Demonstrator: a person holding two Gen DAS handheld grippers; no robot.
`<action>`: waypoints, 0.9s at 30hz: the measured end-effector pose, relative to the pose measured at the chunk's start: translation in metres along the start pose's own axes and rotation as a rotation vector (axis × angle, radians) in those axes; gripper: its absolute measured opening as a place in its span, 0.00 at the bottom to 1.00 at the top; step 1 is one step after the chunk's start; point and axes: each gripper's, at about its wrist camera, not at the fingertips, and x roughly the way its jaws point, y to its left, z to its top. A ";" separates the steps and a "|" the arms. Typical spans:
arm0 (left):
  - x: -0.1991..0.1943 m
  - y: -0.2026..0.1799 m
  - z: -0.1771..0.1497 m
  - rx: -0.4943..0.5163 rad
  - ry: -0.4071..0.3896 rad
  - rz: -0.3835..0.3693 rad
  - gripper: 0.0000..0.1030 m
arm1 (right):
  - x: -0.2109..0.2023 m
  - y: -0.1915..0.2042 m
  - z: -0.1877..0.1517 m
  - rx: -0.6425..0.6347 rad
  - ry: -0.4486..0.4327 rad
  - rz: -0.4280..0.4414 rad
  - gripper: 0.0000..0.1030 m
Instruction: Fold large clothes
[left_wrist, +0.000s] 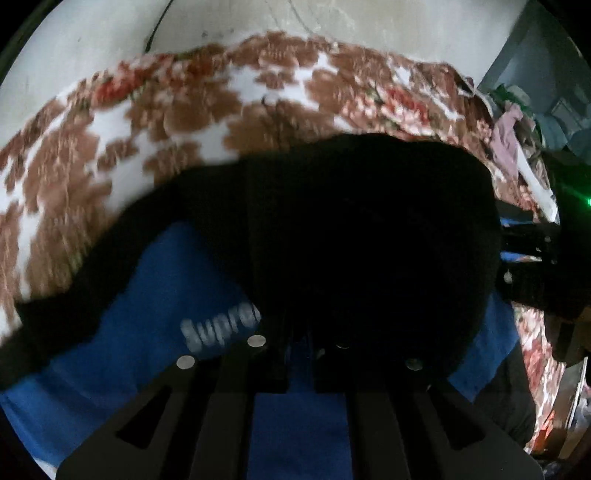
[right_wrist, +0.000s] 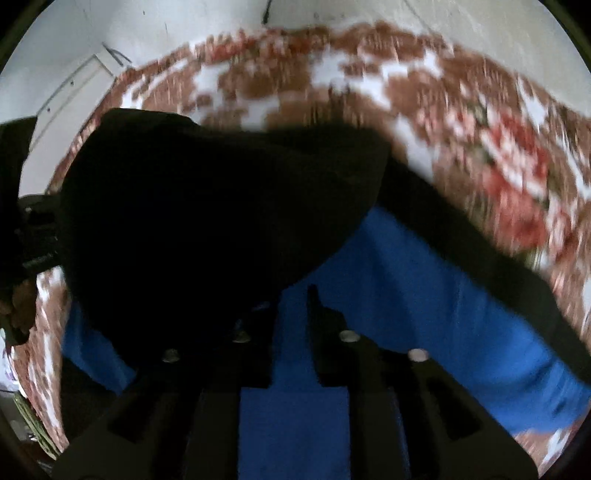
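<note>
Each view is taken from a wrist camera aimed steeply down along its fingers, close over the black and blue garment (left_wrist: 362, 229) on the floral bedspread (left_wrist: 155, 122). Both are shared; the wall (right_wrist: 369, 14) is seen at twelve o'clock.

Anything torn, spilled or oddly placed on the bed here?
Nothing damaged or spilled. A black garment is bunched up over a blue garment on the floral bedspread, partly hiding the blue one's white lettering. Both views are motion-blurred, so fine detail is unclear.
</note>
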 end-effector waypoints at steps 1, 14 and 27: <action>0.004 -0.002 -0.009 -0.007 0.004 0.009 0.09 | 0.005 -0.003 -0.014 0.020 0.015 0.006 0.43; -0.034 0.029 -0.072 -0.235 -0.113 0.033 0.65 | -0.040 -0.018 -0.016 0.030 -0.161 -0.056 0.92; 0.038 0.092 0.058 -0.439 -0.125 -0.161 0.61 | 0.020 -0.012 0.076 0.084 -0.190 -0.130 0.92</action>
